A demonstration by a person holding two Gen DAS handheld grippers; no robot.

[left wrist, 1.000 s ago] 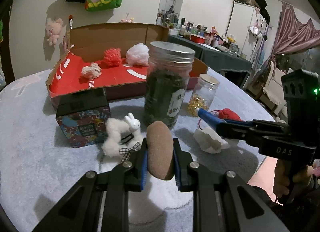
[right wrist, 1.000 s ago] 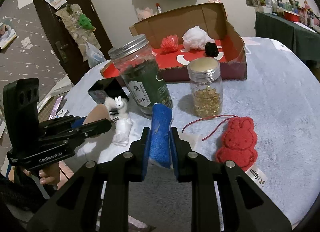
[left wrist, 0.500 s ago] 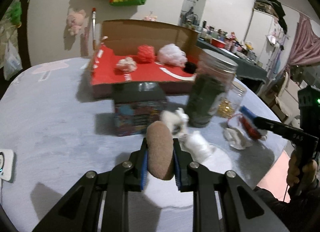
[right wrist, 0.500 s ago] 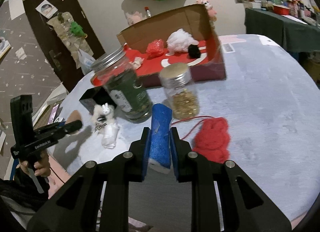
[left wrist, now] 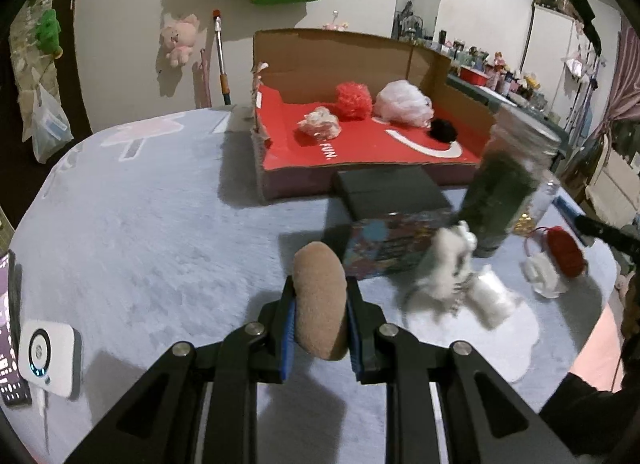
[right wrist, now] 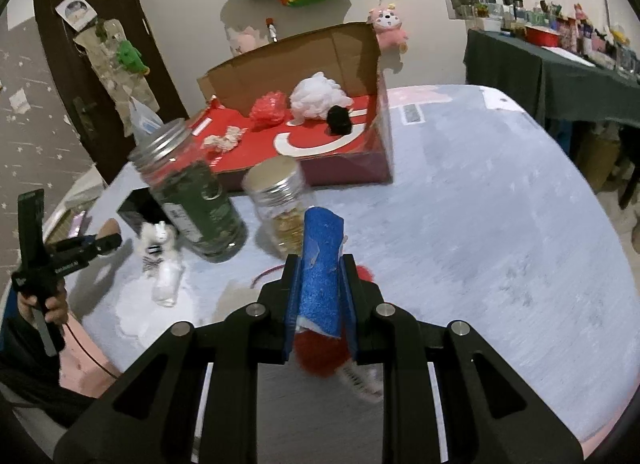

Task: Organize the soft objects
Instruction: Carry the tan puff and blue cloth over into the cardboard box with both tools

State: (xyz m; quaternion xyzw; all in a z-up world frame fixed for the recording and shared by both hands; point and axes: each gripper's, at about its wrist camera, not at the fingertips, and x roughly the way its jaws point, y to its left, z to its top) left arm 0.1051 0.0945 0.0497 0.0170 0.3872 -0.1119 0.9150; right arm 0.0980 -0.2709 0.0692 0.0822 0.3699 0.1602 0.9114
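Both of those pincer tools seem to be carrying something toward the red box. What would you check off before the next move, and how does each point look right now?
1. Left gripper clamped on the brown sponge: ok.
2. Right gripper clamped on the blue sponge: ok.
3. Free floor space in the red box beside the red puff, white puff and black pompom: ok.
4. Straight path clear for the right gripper: not ok, the gold-bead jar and green jar stand in front.
5. Left path clear of the black box: cannot tell.

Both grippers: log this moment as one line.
left gripper: shut on brown sponge | right gripper: shut on blue sponge | box: four soft items inside
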